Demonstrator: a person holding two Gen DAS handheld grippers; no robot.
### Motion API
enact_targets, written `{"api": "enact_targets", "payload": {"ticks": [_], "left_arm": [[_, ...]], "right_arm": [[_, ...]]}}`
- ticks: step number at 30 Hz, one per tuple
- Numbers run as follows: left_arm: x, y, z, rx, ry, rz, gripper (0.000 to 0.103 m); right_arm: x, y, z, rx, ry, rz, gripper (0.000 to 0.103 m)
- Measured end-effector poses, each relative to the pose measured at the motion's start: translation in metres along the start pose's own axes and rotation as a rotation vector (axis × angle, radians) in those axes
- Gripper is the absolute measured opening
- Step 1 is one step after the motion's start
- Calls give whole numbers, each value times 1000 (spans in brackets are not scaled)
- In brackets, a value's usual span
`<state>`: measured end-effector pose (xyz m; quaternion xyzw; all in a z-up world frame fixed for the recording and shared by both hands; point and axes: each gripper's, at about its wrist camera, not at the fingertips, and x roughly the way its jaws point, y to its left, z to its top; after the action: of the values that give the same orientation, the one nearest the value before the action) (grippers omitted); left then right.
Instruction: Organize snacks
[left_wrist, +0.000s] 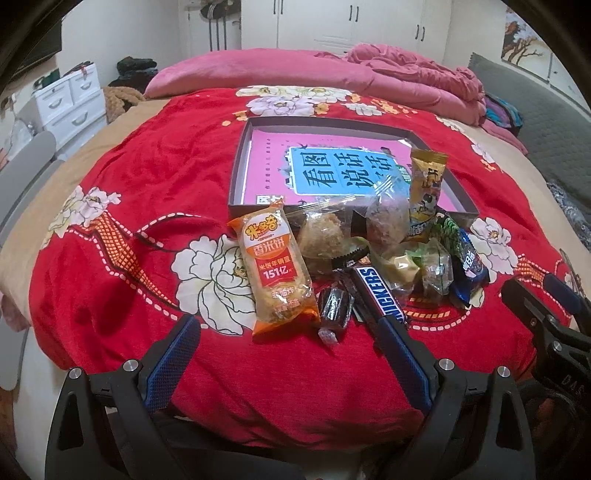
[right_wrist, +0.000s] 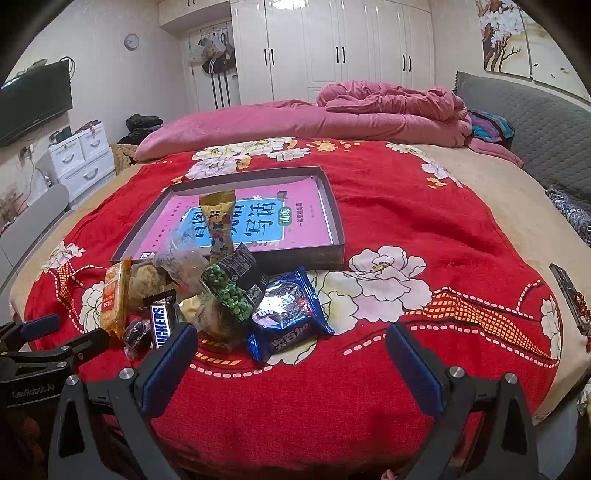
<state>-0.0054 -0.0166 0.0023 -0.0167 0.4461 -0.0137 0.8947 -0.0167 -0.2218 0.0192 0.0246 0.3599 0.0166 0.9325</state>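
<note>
Two grippers hover over one big bed, and we read this as the start: nothing is sorted yet. The bed is covered by a plush red blanket printed with pale flowers, soft enough that packets will sink and tilt on it.

Next in size is the shallow grey box, stiff cardboard with low straight walls, a pink book lying flat inside. We judge it the likely container for the snacks, since it sits just behind them with its open side up.

The snacks are heaped against the box's near wall, several overlapping. A tall yellow packet leans up over the rim. The orange rice cracker pack lies flat at the left of the heap, glossy and crinkled. The blue cookie packet is on the right side, foil-shiny, beside a clear bag of green peas. The chocolate bar is slim and firm, an easy first pick; a small dark wrapped candy lies just beside it.

Our left gripper has its jaws spread wide and released, one blue pad touching or just over the chocolate bar's end. Our right gripper is likewise spread and holding nothing, short of the cookie packet.
</note>
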Motion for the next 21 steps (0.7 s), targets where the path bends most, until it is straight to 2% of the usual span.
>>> {"api": "enact_targets", "payload": {"ticks": [21], "left_arm": [[0,3,1,-22,-4,-14,96]], "right_arm": [[0,-1,0,4,-2,4,103]]}}
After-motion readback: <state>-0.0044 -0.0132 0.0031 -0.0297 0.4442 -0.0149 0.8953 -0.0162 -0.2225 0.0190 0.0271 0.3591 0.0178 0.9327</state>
